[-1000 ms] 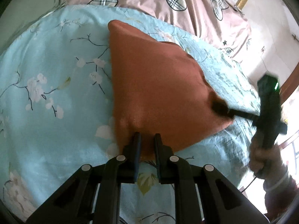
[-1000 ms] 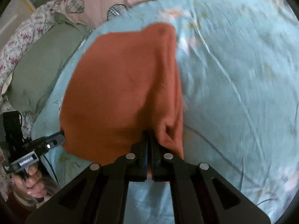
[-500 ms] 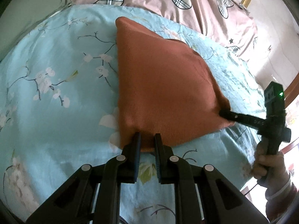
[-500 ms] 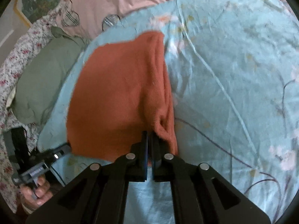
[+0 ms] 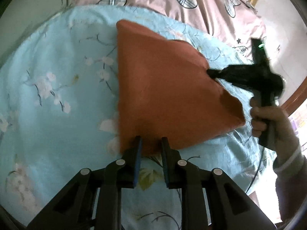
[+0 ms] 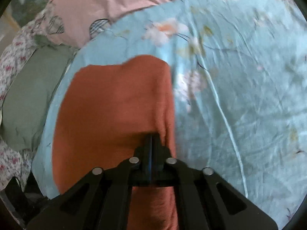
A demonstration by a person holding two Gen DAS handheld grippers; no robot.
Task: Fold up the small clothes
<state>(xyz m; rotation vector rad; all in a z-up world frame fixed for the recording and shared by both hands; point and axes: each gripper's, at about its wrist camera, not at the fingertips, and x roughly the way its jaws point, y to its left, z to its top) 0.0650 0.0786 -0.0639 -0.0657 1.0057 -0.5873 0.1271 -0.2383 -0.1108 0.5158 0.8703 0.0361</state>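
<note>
Two grippers work on one rust-orange soft knitted cloth (image 5: 163,95) that lies on the light blue bedsheet with printed blossoms (image 5: 57,95). The right gripper (image 6: 151,140) has its jaws pressed together on the right edge of the cloth and lifts that edge a little above the sheet. The left gripper (image 5: 150,143) stands with its fingers parted around the near hem, and I judge it is not pinching yet. To do this fold well, the left one should close firmly on the hem first, then both should carry their edges over at the same height, so no wrinkle forms. In the left wrist view, the cloth's long axis runs from the near hem away toward the pink quilt with plaid hearts (image 5: 191,3), and its narrow corner points that way.
</note>
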